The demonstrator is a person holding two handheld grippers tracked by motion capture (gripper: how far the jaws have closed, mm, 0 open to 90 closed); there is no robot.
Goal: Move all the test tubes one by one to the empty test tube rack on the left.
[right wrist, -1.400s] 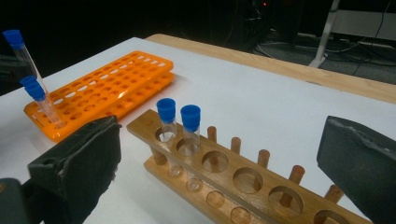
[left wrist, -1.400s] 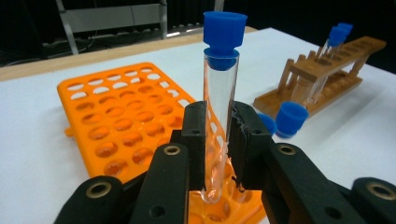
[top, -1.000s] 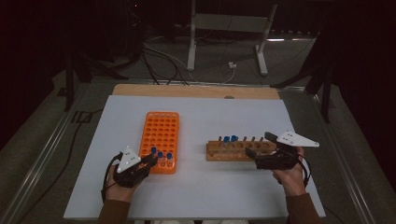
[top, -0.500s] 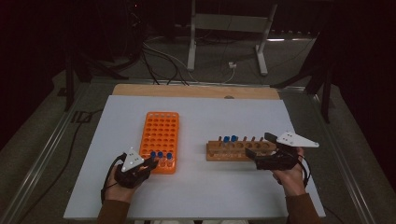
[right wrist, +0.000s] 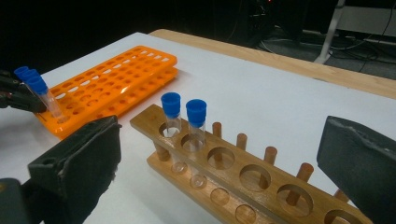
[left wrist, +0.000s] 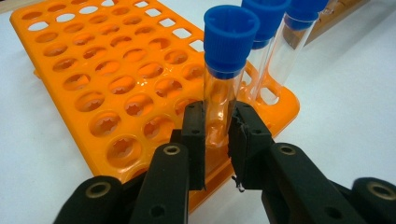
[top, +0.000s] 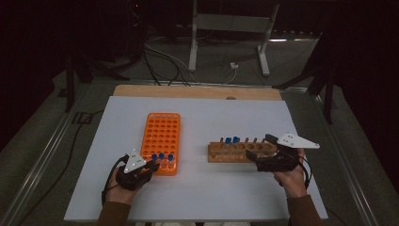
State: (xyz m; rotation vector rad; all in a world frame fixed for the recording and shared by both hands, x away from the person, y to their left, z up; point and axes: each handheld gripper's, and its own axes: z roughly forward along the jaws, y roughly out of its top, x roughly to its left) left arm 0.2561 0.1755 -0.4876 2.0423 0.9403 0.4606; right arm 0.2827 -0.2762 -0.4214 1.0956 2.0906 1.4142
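An orange tube rack lies left of centre on the white table, its long side running away from the person. Nearly all of its round wells stand empty. Three clear test tubes with blue caps stand upright in a row across its near end, next to one another.

The left gripper sits at that near end of the orange rack. Its two black jaws are pinched narrow around the glass of the nearest capped tube, below the cap, and the pads press on it from both sides. The tube's foot sits in its well; the other two tubes line up just behind it in the left gripper view.

Right of centre, a wooden rack lies crosswise on the table, well apart from the orange one. It has a row of large holes in its top board and a row of short wooden pegs along the far edge. Two blue-capped tubes stand upright side by side in the holes at its left end; the remaining holes seen in the right gripper view are empty, though the far right end is cut off there.

The right gripper rests at the right end of the wooden rack with its jaws spread wide and nothing between the pads.
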